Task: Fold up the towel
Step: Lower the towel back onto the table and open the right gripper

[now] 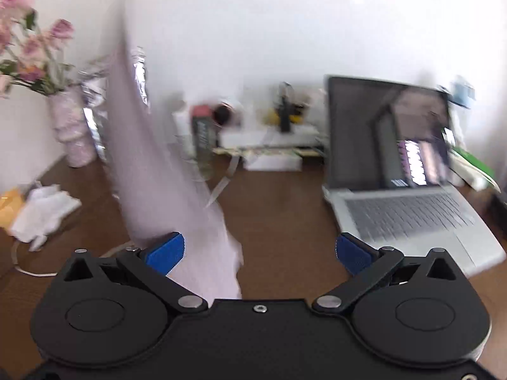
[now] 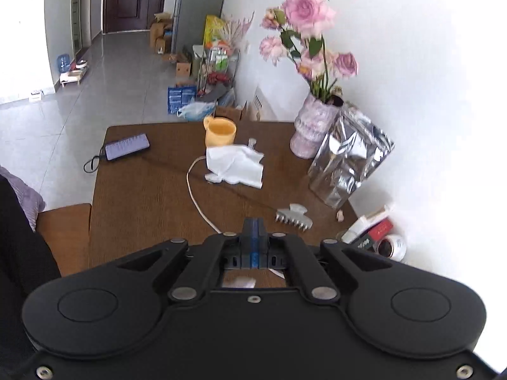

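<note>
In the left wrist view a pale lilac towel (image 1: 164, 164) hangs blurred in the air, stretching from the top left down past the left blue pad (image 1: 166, 253). My left gripper (image 1: 258, 253) is open wide; the towel drapes beside its left finger, not clamped. In the right wrist view my right gripper (image 2: 253, 228) has its blue pads pressed together above the brown table (image 2: 142, 196). I cannot see towel cloth between the pads; a small pale patch (image 2: 239, 282) shows below the linkage.
An open laptop (image 1: 405, 190) sits at the right, a vase of pink roses (image 2: 312, 120) and a silver foil bag (image 2: 348, 161) by the wall. A yellow mug (image 2: 219, 131), crumpled white tissue (image 2: 236, 164), white cable (image 2: 198, 199), hair claw (image 2: 293, 217) and power bank (image 2: 126, 147) lie on the table.
</note>
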